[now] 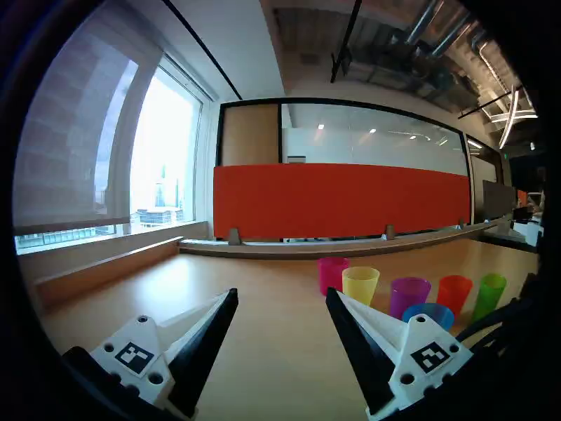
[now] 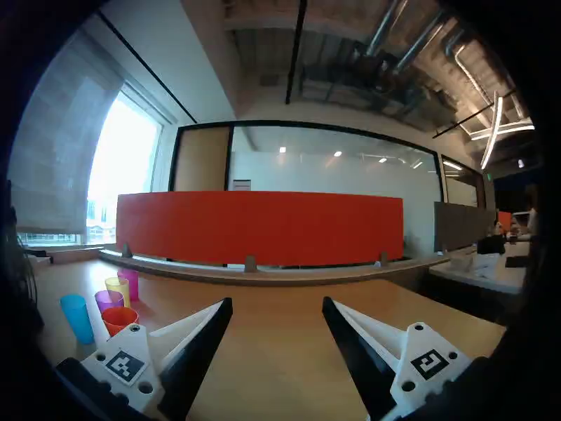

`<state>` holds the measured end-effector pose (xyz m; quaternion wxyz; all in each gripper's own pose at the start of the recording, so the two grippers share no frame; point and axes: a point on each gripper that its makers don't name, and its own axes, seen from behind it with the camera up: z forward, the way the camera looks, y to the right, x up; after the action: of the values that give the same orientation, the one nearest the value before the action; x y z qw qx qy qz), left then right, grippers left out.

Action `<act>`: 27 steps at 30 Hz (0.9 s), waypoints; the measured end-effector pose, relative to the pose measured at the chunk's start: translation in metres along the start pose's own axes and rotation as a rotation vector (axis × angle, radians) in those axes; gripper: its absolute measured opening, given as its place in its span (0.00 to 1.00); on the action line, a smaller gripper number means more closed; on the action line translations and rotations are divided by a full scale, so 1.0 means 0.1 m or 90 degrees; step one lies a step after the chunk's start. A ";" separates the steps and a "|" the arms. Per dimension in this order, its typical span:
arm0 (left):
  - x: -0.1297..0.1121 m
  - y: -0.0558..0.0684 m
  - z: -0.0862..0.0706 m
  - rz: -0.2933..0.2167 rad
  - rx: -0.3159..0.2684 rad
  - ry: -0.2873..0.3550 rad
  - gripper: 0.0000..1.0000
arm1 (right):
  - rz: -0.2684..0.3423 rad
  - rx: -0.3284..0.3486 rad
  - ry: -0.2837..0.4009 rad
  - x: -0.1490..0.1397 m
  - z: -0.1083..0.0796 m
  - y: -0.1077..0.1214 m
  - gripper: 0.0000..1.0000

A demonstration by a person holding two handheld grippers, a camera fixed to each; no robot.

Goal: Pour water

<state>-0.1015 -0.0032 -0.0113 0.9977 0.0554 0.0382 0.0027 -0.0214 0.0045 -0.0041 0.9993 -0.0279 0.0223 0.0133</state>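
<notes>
Left gripper (image 1: 280, 293): jaws wide apart, gripping nothing; it hangs low over the table (image 1: 280, 365)
Right gripper (image 2: 276, 302): jaws also wide apart, nothing held; tabletop shows in the gap
Cups: six plastic cups stand upright in a close cluster on the table; in the left gripper view they sit ahead and to the right of the fingers; in the right gripper view five of them stand at the far left
Colours: pink cup (image 1: 332, 274) leftmost, yellow cup (image 1: 360, 284) just beside it; then purple cup (image 1: 409, 295), orange cup (image 1: 454, 293) and green cup (image 1: 489, 295) farthest right; blue cup (image 1: 428, 314) in front, its base hidden by the right finger
Contents: cannot tell; both cameras look from low down and the cup walls hide the insides
Writing: markers (image 1: 133, 356) on the finger bases carry black-and-white square patterns; a small sign (image 2: 240, 184) on the far wall is too small to read
Backdrop: red divider (image 1: 336, 200) along the table's far edge; bright window (image 1: 165, 168) to the left
</notes>
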 end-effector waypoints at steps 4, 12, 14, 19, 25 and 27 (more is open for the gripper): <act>0.00 0.00 0.00 0.000 0.000 0.000 0.93 | 0.004 0.001 -0.006 -0.05 0.02 0.01 1.00; 0.00 0.00 0.01 0.000 0.000 0.000 0.93 | 0.003 -0.002 -0.014 -0.16 0.02 0.04 1.00; 0.00 0.00 0.00 0.000 0.000 0.000 0.93 | 0.007 -0.002 -0.017 -0.18 0.02 0.05 0.99; 0.00 0.00 0.00 0.000 0.000 0.000 0.93 | 0.013 -0.002 -0.025 -0.22 0.02 0.06 1.00; 0.00 0.00 0.00 0.000 0.000 0.000 0.93 | 0.011 -0.003 -0.038 -0.26 0.04 0.07 1.00; 0.00 0.00 0.00 0.000 0.000 0.000 0.93 | 0.011 -0.003 -0.040 -0.27 0.04 0.07 0.99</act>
<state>-0.1018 -0.0031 -0.0111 0.9977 0.0553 0.0382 0.0027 -0.0481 0.0111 0.0012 0.9993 -0.0294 -0.0089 0.0226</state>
